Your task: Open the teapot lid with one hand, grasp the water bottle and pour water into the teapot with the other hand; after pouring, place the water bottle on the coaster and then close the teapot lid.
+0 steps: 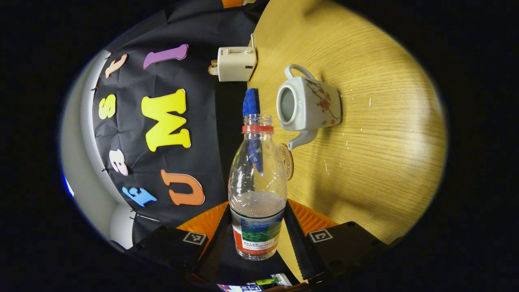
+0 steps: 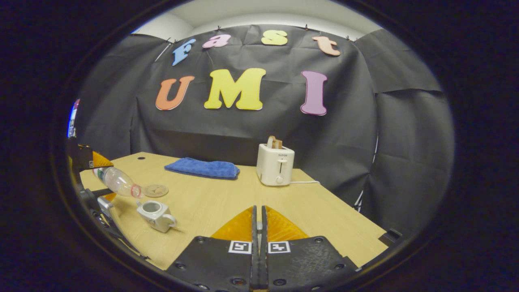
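Note:
A clear plastic water bottle (image 1: 257, 178) with no cap and a red neck ring is held around its lower body by my left gripper (image 1: 257, 209), both fingers pressing on it. It is partly filled with water. In the right gripper view the bottle (image 2: 117, 181) is tilted, its mouth just above and behind the teapot (image 2: 156, 215). The white flowered teapot (image 1: 309, 103) stands on the table with its top open and no lid on it. A round coaster (image 1: 287, 160) lies beside the spout. My right gripper (image 2: 258, 213) is shut above the table, right of the teapot; nothing shows between its fingers.
A folded blue towel (image 2: 202, 168) lies at the back of the wooden table (image 2: 211, 207). A white toaster (image 2: 275, 164) with bread in it stands to its right, its cord trailing off. The table's right edge (image 2: 344, 211) is close.

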Demonstrator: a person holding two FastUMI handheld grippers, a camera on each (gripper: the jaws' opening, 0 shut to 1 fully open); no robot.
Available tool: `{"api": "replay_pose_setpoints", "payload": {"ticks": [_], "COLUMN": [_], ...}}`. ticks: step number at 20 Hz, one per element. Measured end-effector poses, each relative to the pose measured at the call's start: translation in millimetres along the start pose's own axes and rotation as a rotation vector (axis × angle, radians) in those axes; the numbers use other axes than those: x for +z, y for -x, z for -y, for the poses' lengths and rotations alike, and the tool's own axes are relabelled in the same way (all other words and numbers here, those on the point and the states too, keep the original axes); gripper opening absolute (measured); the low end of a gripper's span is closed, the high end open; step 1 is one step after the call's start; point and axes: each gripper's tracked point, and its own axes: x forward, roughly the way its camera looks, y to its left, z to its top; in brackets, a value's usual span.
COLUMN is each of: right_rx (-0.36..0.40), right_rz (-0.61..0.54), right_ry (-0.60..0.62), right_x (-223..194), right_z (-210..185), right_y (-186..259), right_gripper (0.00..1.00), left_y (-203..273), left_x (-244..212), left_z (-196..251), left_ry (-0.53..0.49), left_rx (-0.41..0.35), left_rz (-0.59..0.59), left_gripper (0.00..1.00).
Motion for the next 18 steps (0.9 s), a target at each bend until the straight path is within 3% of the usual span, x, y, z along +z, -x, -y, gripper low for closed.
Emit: {"api": "replay_pose_setpoints", "payload": {"ticks": [14,16,18], "right_rx": [0.016,0.016,0.019], "right_rz": [0.0,-0.001,-0.003], "right_ry": [0.004,0.0,-0.009], "right_x": [4.7,5.2,5.4], "right_z": [-0.3,1.6,3.9], "right_y": [4.4,3.7,5.1], "right_gripper": [0.0,0.02,0.0], "left_y": [-5.6,-4.3,-2.0], "left_x": [-0.9,2.2,6.4], "left_z": [-37.0,-38.2,-41.3], "left_ry": [-0.314,-0.35,-0.404], "left_rx": [0.008,0.003,0.008], "left_rz": [-0.066,-0.067,-0.069], "left_gripper": [0.77,0.81,0.77]}}
